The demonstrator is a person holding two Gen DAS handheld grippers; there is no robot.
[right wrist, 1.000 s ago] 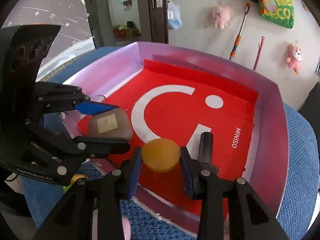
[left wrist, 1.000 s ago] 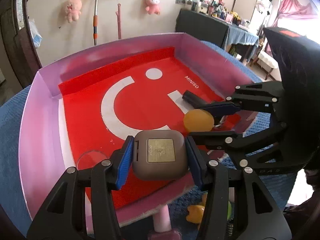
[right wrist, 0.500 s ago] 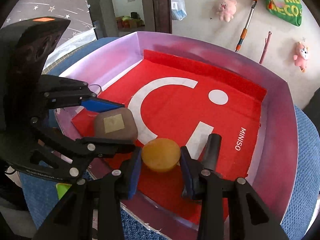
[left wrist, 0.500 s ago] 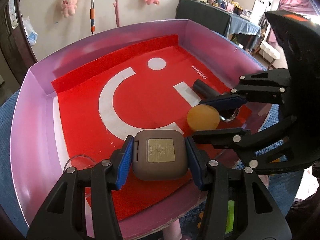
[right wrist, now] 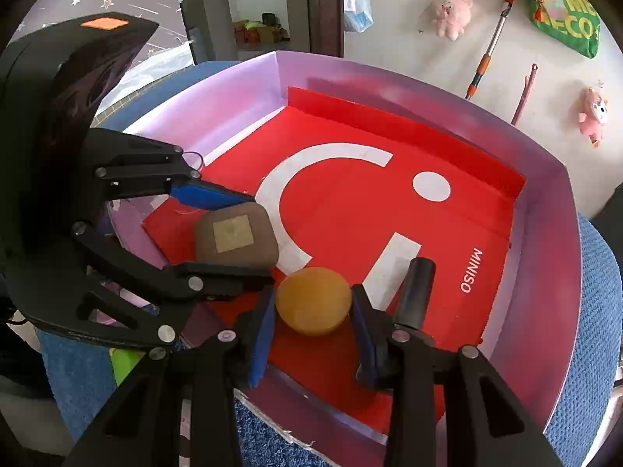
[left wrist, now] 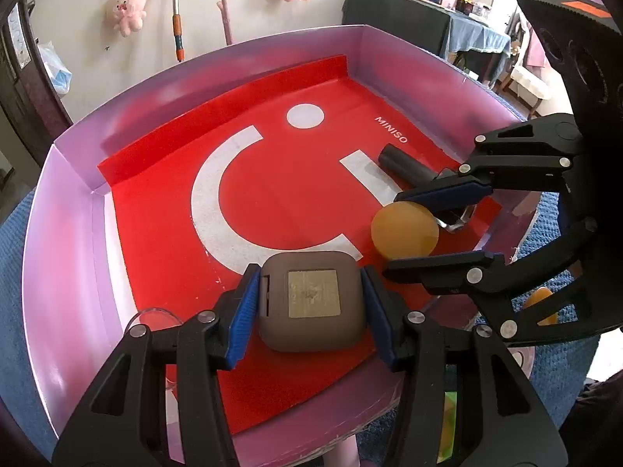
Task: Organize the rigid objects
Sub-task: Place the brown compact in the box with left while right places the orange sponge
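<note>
A brown rounded square case with a gold label is clamped between the blue pads of my left gripper, over the near part of a red-lined pink box. Beside it on the right, my right gripper is shut on an orange ball. In the right wrist view the same case and the left gripper sit just left of the ball. In the left wrist view the ball and the right gripper show at right. Both held objects are low inside the box.
A black cylinder lies on the red liner beside the ball. A clear ring rests at the box's near left. The box stands on a blue knitted surface. Small yellow and green items lie outside its near wall.
Both grippers have tilted further down and moved deeper over the box with their objects; more of the red liner now shows below them. Neither grip has changed.
</note>
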